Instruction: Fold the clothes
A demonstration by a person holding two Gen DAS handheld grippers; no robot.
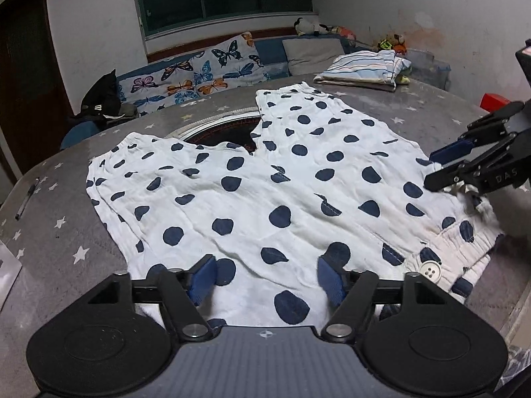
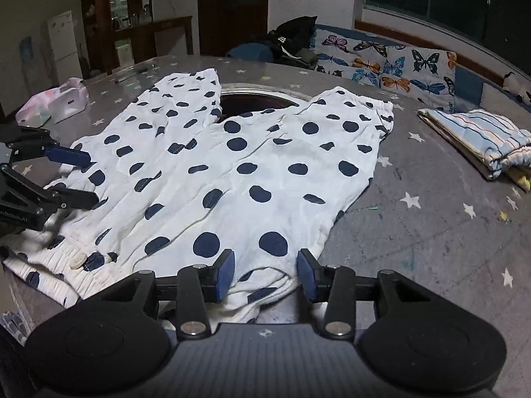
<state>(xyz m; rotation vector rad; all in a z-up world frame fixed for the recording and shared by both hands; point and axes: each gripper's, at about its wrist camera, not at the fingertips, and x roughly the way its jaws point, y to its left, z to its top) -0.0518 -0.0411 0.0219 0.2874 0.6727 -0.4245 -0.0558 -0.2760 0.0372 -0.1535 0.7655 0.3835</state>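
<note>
White trousers with dark blue polka dots point(image 1: 282, 179) lie spread flat on the grey star-patterned table point(image 1: 66, 232), legs pointing away, waistband with a white button point(image 1: 430, 269) nearest. My left gripper point(image 1: 267, 273) is open, its blue pads straddling the waist edge. My right gripper point(image 1: 434, 169) is open over the trousers' right side. In the right wrist view the trousers point(image 2: 232, 165) fill the middle. The right gripper point(image 2: 265, 273) is open over the near hem, and the left gripper point(image 2: 84, 177) is open at the left by the waistband.
A folded striped cloth point(image 1: 361, 66) point(image 2: 478, 139) lies on the far side of the table. A round dark opening point(image 1: 222, 132) shows between the trouser legs. A pen point(image 1: 26, 199) lies at the left edge. A pink pouch point(image 2: 53, 104) sits far left. A butterfly-print sofa point(image 1: 199, 73) stands behind.
</note>
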